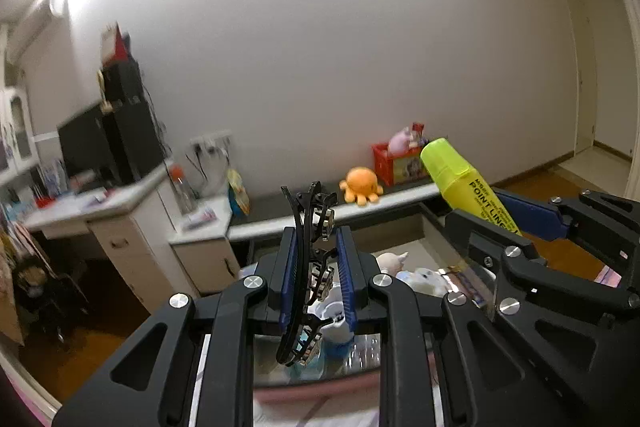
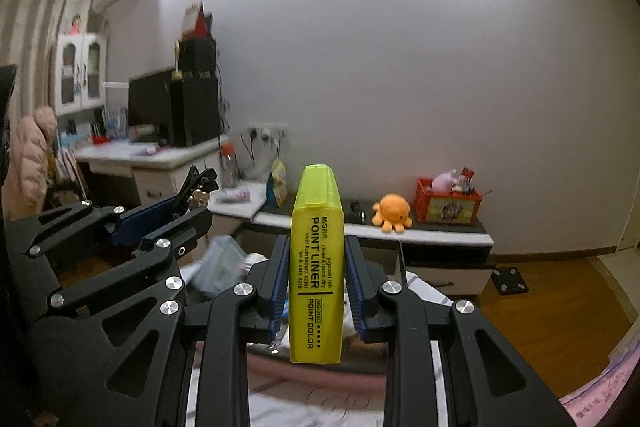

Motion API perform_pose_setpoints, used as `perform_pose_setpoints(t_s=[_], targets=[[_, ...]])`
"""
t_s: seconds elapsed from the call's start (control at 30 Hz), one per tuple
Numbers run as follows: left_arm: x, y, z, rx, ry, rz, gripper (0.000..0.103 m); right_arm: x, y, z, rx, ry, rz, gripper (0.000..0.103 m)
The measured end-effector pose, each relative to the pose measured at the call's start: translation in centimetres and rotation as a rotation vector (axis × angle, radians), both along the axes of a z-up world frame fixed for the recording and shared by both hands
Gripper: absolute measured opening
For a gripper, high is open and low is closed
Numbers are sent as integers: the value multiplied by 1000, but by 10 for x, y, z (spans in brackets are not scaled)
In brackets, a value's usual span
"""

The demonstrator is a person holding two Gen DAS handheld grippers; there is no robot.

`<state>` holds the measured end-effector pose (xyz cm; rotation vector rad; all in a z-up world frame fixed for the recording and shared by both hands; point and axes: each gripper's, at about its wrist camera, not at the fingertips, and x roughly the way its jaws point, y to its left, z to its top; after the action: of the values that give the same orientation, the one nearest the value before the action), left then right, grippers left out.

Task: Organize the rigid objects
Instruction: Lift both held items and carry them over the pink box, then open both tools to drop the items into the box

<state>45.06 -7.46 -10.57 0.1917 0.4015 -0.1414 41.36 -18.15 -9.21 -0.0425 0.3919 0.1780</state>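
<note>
Mid-carry: left gripper [image 1: 313,279] is clamped on a black hair clip [image 1: 310,259], right gripper [image 2: 316,287] pinches the yellow highlighter [image 2: 317,263], both held near the orange octopus toy [image 2: 392,211]. Next they need a drop spot; probably below, but it's blurry.

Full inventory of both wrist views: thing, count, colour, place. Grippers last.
highlighter: 1, yellow, upright in the right gripper's jaws
hair clip: 1, black with pale stones, in the left gripper's jaws
octopus plush: 1, orange, on the low shelf by the wall
crate: 1, red, on the shelf right of the octopus, toys inside
bottle: 1, clear with orange cap, by the wall sockets
monitor: 1, black, on the desk at left
desk: 1, white, left side
cabinet: 1, white, glass doors, far left
left gripper: 1, black with blue pads, shut on the clip
right gripper: 1, black with blue pads, shut on the highlighter
</note>
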Motion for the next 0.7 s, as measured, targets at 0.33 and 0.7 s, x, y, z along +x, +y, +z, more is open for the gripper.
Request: perform_pose_setpoints(t_s=[0.33, 0.7], targets=[[104, -3, -73, 6, 277, 14, 20, 106, 3, -66, -29, 260, 17, 28], [113, 12, -77, -21, 278, 72, 60, 126, -11, -84, 29, 313, 6, 43]])
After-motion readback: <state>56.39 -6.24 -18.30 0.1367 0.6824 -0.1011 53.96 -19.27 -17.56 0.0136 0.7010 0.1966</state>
